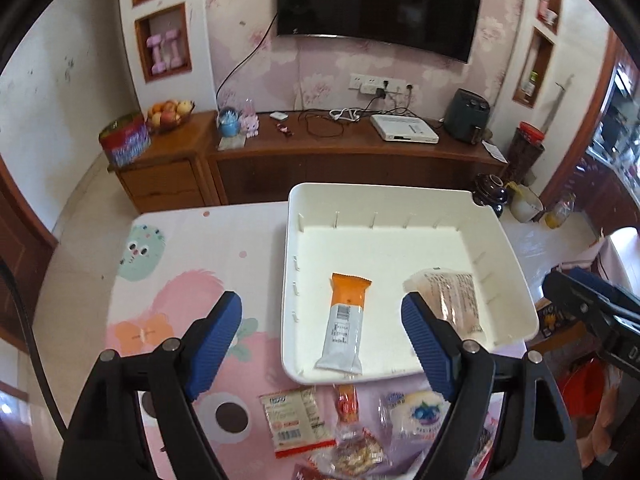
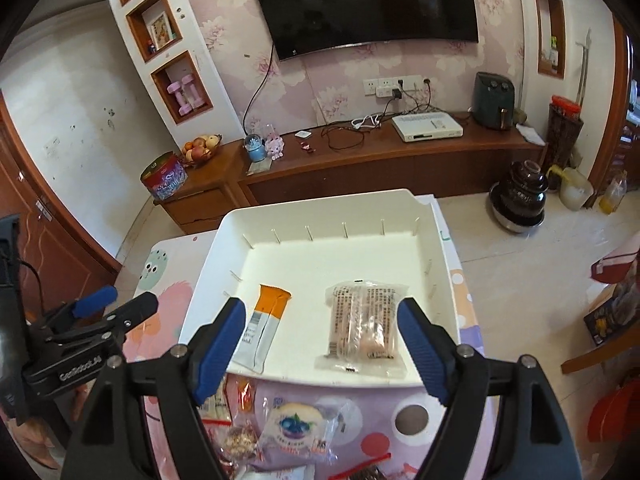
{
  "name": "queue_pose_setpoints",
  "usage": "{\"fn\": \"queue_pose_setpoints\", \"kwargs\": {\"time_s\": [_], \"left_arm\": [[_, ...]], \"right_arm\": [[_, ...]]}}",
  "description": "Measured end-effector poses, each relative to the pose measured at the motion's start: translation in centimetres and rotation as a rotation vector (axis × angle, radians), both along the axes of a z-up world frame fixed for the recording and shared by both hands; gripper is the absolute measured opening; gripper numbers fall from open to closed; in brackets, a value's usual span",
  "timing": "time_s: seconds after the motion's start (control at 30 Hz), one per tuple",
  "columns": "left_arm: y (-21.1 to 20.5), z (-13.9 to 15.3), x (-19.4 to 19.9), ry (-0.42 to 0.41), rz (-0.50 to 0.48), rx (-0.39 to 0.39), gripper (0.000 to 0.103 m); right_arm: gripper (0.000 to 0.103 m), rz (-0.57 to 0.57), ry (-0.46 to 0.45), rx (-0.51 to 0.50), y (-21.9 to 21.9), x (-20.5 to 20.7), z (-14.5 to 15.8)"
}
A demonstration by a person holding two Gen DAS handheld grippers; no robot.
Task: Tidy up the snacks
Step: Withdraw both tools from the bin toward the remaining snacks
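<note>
On the cartoon-print table (image 1: 192, 248) sits a white tray (image 2: 320, 208) holding an orange-and-white bar (image 2: 266, 326) and a clear packet (image 2: 366, 326), both beyond the spread, empty right gripper (image 2: 322, 344), while only the left view shows the white sachet (image 1: 294, 420) below the spread, empty left gripper (image 1: 322, 344).

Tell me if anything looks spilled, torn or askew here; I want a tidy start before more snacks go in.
Nothing spilled or torn that I can see. In the white tray, the orange-and-white bar lies slightly slanted beside the clear packet. The remaining snacks, like the blueberry cake packet, sit in a loose overlapping jumble in front of the tray.
</note>
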State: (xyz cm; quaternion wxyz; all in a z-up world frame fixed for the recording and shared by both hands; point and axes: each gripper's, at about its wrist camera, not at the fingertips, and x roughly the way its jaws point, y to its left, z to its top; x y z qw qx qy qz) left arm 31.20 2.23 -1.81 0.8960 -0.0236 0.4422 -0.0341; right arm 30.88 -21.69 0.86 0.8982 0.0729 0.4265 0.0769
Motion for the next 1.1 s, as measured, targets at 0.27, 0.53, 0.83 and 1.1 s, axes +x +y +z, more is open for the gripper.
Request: {"fn": "queue_pose_setpoints", "kwargs": {"time_s": [0.27, 0.53, 0.83, 1.1], "left_arm": [[-0.8, 4.1, -4.6, -0.069, -0.058, 0.007, 0.081], [-1.9, 6.4, -9.3, -0.106, -0.132, 0.065, 0.088], [0.1, 5.0, -14.0, -0.038, -0.106, 0.049, 0.092], [0.1, 1.1, -21.5, 0.001, -0.221, 0.029, 0.092]], "right_arm": [[0.082, 0.022, -0.049, -0.034, 0.5, -3.7, 3.1], [0.089, 0.068, -0.086, -0.036, 1.1, -7.1, 5.5], [0.089, 0.132, -0.092, -0.114, 1.3, -13.7, 5.4], [0.088, 0.226, -0.023, -0.13, 1.3, -20.7, 0.3]]}}
